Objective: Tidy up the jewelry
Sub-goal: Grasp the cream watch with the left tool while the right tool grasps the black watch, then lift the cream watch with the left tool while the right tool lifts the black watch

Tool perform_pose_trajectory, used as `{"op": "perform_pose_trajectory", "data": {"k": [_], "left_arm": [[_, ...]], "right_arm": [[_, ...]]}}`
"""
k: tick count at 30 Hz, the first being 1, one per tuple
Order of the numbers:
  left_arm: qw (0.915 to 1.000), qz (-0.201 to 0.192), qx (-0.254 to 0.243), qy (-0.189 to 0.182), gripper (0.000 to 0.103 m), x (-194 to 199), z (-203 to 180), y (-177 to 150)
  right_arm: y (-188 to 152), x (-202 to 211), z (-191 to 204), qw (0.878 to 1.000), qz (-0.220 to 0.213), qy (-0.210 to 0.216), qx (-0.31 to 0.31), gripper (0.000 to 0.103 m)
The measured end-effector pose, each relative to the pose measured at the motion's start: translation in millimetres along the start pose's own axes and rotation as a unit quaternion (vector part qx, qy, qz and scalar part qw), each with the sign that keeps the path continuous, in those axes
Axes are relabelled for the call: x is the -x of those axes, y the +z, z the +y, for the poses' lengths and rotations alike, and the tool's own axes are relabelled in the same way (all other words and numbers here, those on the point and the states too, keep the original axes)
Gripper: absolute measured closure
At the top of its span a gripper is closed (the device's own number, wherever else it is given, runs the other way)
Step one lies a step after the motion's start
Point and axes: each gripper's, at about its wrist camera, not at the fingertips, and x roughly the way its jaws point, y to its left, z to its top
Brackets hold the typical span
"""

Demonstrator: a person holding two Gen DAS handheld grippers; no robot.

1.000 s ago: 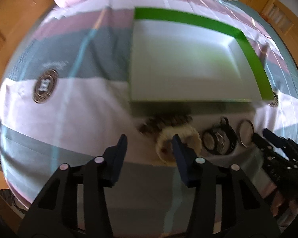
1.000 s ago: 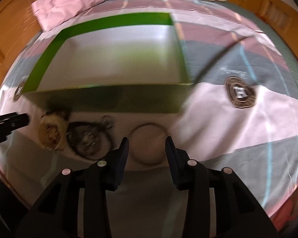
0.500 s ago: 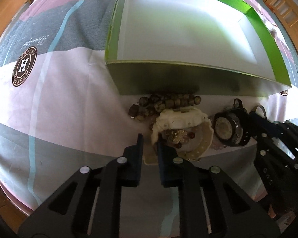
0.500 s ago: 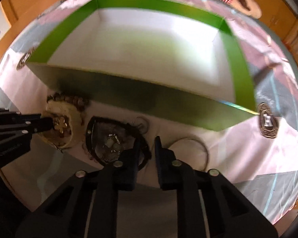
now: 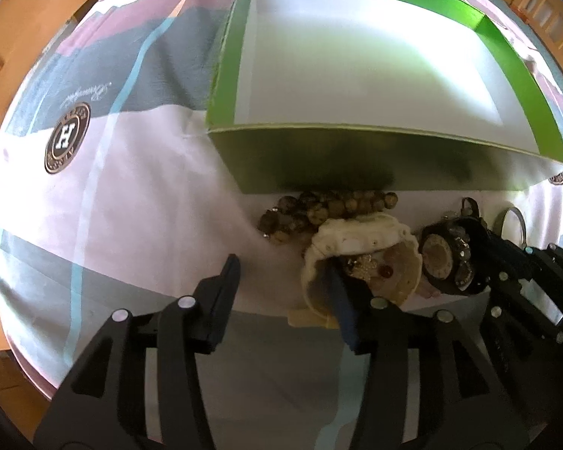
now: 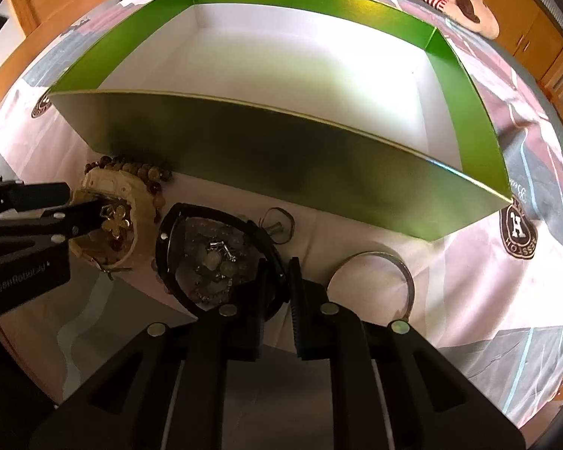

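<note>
Jewelry lined up on the bed at 6 o'clock of the green box (image 6: 266, 157) — handy for lifting in. Left gripper (image 5: 281, 281) opening, one finger inside the cream watch (image 5: 360, 240), band unpinched. Right gripper (image 6: 277, 281) clenched on the black watch (image 6: 214, 255) rim — ready to lift.

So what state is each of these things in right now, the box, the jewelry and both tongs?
Green box: open, empty.
Cream watch: on the bedspread, outside the box.
Black watch: on the bedspread, rim pinched.
Bead bracelet: against the box wall.
Silver bangle: lying flat.
Left tongs: opening, one finger inside the cream watch.
Right tongs: shut on the black watch.
</note>
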Motion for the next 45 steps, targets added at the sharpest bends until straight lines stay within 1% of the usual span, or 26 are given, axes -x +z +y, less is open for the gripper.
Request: {"op": "perform_pose_trajectory", "data": {"k": [2, 3, 4, 5, 6, 7, 9, 11, 14, 16, 19, 20, 23, 26, 29, 30, 32, 36, 38, 41, 45], "left_arm": [[1.0000, 0.000, 0.001, -0.002, 0.055, -1, 1, -1], [1.0000, -0.001, -0.002, -0.001, 0.058, -1, 1, -1], [1.0000, 0.000, -0.007, -0.005, 0.067, -1, 0, -1], [0.9999, 0.001, -0.009, -0.011, 0.073, 0, 3, -3], [0.9997, 0.004, -0.012, -0.023, 0.089, 0, 3, -4], [0.9993, 0.008, -0.012, -0.034, 0.098, 0, 4, -5], [0.9990, 0.013, -0.008, -0.042, 0.098, 3, 6, -5], [0.9980, 0.017, 0.002, -0.060, 0.098, 7, 14, -4], [0.9971, 0.007, 0.006, -0.076, 0.098, 17, 22, 1], [0.9965, -0.003, 0.002, -0.084, 0.098, 28, 22, 0], [0.9949, -0.012, -0.005, -0.100, 0.098, 35, 26, 0], [0.9944, -0.013, -0.007, -0.105, 0.098, 47, 18, -4], [0.9918, -0.012, -0.010, -0.127, 0.098, 47, 22, -1], [0.9908, -0.011, -0.010, -0.135, 0.098, 49, 15, -2], [0.9932, -0.017, -0.012, -0.114, 0.098, 47, 6, -6], [0.9948, -0.025, -0.016, -0.097, 0.098, 49, 7, -7], [0.9961, -0.036, -0.024, -0.078, 0.098, 52, 6, -7], [0.9953, -0.042, -0.031, -0.082, 0.097, 57, 8, -7], [0.9953, -0.051, -0.033, -0.075, 0.097, 59, 7, -7], [0.9956, -0.063, -0.037, -0.059, 0.094, 61, 6, -7], [0.9958, -0.063, -0.045, -0.048, 0.092, 58, 0, -7]], "right_arm": [[2, -2, 2, 1.000, -0.003, -0.003, 0.006, 0.090], [1, -1, 4, 1.000, -0.005, -0.001, 0.008, 0.091], [-1, 0, 6, 1.000, -0.007, 0.003, 0.009, 0.092], [-4, 0, 6, 1.000, -0.009, 0.008, 0.007, 0.093], [-7, 1, 3, 1.000, -0.013, 0.018, 0.001, 0.095], [-8, 5, 0, 1.000, -0.016, 0.025, -0.007, 0.096], [-12, 15, -11, 0.999, -0.026, 0.038, -0.026, 0.096], [-12, 28, -21, 0.997, -0.042, 0.041, -0.041, 0.096], [-13, 45, -32, 0.995, -0.065, 0.042, -0.059, 0.096], [-13, 52, -39, 0.994, -0.072, 0.043, -0.066, 0.096], [-17, 52, -44, 0.995, -0.068, 0.033, -0.072, 0.096], [-18, 51, -45, 0.995, -0.064, 0.030, -0.073, 0.096], [-12, 41, -49, 0.995, -0.050, 0.028, -0.078, 0.096], [-11, 40, -43, 0.996, -0.046, 0.020, -0.077, 0.096], [-14, 38, -43, 0.996, -0.048, 0.009, -0.073, 0.096], [-14, 38, -43, 0.996, -0.048, 0.006, -0.072, 0.096], [-14, 37, -44, 0.996, -0.048, 0.003, -0.073, 0.096], [-14, 35, -44, 0.996, -0.046, -0.003, -0.073, 0.096], [-13, 34, -43, 0.996, -0.045, -0.004, -0.073, 0.096], [-13, 34, -41, 0.996, -0.047, -0.004, -0.070, 0.096], [-14, 33, -40, 0.997, -0.049, -0.006, -0.067, 0.096]]}}
